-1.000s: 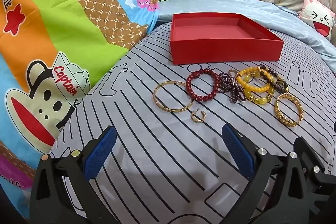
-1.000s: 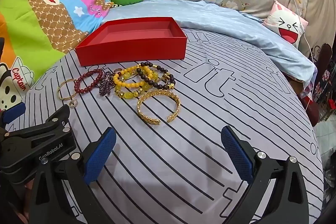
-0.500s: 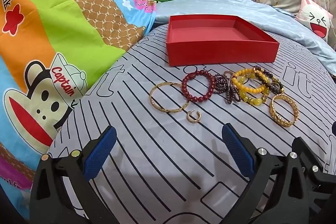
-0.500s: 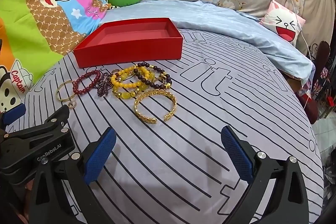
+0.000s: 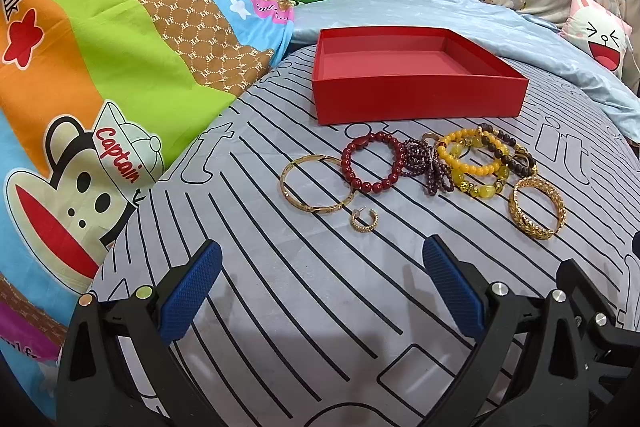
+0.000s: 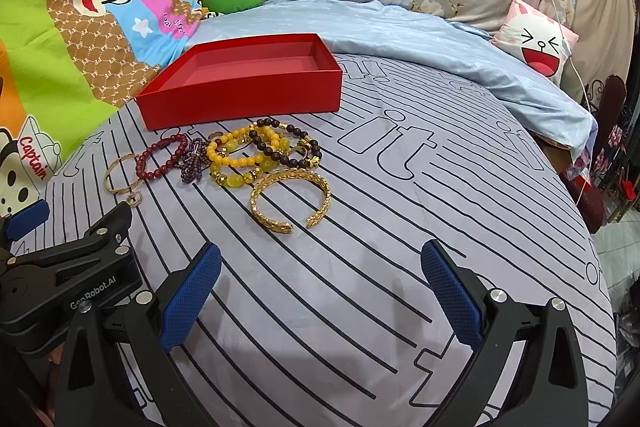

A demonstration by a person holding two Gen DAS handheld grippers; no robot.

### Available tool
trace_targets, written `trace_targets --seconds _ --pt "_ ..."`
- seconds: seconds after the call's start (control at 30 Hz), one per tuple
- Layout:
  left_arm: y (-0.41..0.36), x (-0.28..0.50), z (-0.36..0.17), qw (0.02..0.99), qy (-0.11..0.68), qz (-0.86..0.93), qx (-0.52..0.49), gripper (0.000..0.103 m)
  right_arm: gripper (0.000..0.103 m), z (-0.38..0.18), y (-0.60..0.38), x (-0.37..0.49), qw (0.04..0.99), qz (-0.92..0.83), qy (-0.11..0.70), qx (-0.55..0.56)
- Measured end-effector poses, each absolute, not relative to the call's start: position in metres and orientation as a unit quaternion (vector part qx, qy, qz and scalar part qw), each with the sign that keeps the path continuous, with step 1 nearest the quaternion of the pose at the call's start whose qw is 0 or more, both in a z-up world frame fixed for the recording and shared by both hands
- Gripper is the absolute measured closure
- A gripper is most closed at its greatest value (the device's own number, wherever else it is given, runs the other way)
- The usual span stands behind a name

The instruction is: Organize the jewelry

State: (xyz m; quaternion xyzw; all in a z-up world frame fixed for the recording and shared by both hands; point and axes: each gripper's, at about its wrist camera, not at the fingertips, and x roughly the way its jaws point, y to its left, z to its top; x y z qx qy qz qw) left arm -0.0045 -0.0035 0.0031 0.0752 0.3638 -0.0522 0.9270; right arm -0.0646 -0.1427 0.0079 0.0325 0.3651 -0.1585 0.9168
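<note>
Both my grippers, left gripper [image 5: 318,293] & right gripper [image 6: 320,291], fingers spread, holding nothing, over the bed [image 6: 360,307]. Beyond: bracelets [image 6: 248,159] in a row, then red box [image 6: 240,95] just behind, empty.

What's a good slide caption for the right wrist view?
Open right hand-held gripper faces gold cuff, beaded bracelets, empty red box.
</note>
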Motion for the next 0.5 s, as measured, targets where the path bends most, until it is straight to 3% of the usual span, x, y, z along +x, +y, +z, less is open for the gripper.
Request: trace_targets --seconds 0.5 --pt "-0.0032 -0.0042 0.0026 0.927 0.363 -0.052 0.075 0.007 0.006 0.0079 -0.1421 -0.0646 0.917 -0.16 0.363 0.032"
